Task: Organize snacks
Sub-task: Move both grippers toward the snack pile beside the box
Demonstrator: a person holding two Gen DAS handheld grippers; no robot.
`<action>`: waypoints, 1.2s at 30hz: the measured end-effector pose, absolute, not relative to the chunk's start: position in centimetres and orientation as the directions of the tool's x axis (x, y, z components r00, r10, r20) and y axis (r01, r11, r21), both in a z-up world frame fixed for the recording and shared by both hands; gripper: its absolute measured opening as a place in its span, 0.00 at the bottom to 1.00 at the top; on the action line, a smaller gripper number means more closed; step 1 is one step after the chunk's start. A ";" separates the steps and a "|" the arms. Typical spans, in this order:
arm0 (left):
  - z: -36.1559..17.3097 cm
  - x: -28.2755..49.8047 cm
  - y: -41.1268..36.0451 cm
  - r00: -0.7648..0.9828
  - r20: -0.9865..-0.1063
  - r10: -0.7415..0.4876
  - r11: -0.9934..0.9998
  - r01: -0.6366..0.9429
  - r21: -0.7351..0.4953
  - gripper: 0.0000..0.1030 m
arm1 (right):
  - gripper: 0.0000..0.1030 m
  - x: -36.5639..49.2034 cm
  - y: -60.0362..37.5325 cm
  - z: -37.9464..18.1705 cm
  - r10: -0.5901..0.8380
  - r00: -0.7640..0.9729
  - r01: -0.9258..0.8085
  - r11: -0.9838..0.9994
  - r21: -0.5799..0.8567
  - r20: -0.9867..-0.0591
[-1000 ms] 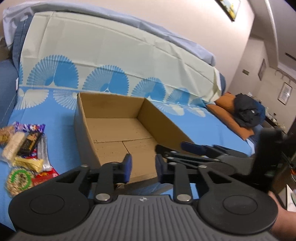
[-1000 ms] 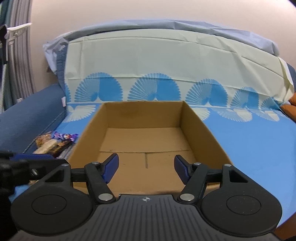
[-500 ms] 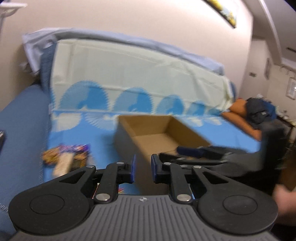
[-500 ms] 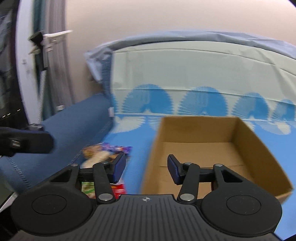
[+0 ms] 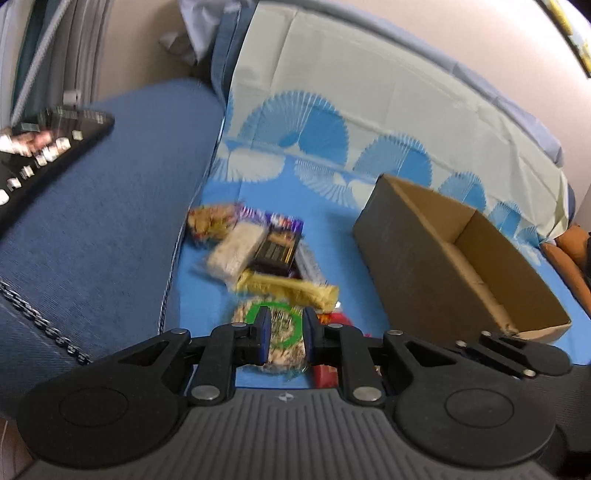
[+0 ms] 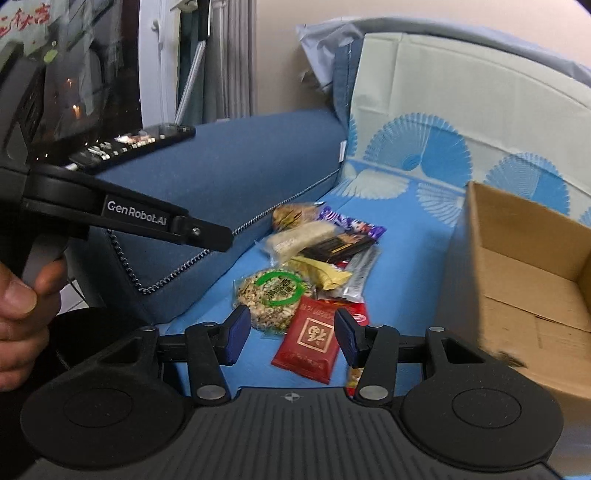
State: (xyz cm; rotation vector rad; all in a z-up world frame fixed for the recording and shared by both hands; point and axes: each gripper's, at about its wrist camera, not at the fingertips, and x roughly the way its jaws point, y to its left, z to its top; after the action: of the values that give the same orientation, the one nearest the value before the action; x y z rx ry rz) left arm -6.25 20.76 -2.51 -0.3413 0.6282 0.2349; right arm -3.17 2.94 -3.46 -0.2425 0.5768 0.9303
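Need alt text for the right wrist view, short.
The right tool hangs open over a red snack packet in a snack pile on a blue sheet, with an empty cardboard box on the right.

Blue sofa armrest (image 6: 229, 158) on the left w/ zipper/chain trim (image 6: 166, 278) along its lower edge. Black remote (image 6: 133, 146) lying on top of armrest, buttons blurry in left wrist view (image 5: 44, 147). Blue cloth w/ fan print (image 5: 325, 206) covers seat & backrest, upper part pale green. Grey-blue sheet (image 5: 406, 48) bunched along backrest top. Orange cushion (image 5: 569, 254) at far right. Picture frame corner (image 5: 576, 33) on wall. Curtain (image 6: 229, 59) behind sofa.
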 end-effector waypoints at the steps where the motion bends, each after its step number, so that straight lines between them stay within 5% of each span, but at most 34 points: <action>1: -2.8 -6.0 20.9 0.772 -0.626 0.109 0.914 -0.325 -0.243 0.19 | 0.52 -2.7 3.3 -3.9 0.676 0.459 -0.803 0.593 0.055 -0.576; 4: -3.4 -5.0 20.8 0.743 -0.659 0.114 0.911 -0.343 -0.229 0.25 | 0.52 -0.9 4.8 -6.0 0.633 0.454 -0.779 0.624 0.067 -0.627; 9: -4.7 -3.1 21.1 0.693 -0.709 0.128 0.908 -0.370 -0.198 0.64 | 0.62 0.6 6.3 -8.4 0.573 0.454 -0.746 0.664 0.062 -0.682; 14: -5.6 -1.7 21.6 0.658 -0.741 0.134 0.900 -0.393 -0.186 0.77 | 0.66 0.1 7.3 -9.7 0.561 0.443 -0.777 0.630 0.014 -0.699; 21: -6.6 -0.5 22.2 0.607 -0.787 0.115 0.894 -0.408 -0.184 0.80 | 0.51 -0.3 7.2 -9.5 0.561 0.443 -0.793 0.609 -0.014 -0.700; 36: -8.9 2.9 20.7 0.502 -0.855 0.130 0.928 -0.366 -0.074 0.91 | 0.50 -1.9 4.2 -7.8 0.525 0.429 -0.779 0.627 -0.006 -0.735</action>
State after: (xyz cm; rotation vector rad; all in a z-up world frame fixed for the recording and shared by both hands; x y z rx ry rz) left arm 2.90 20.70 -8.86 -0.2596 1.0032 0.3034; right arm -1.93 4.22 -7.78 -0.3735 0.7665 0.8374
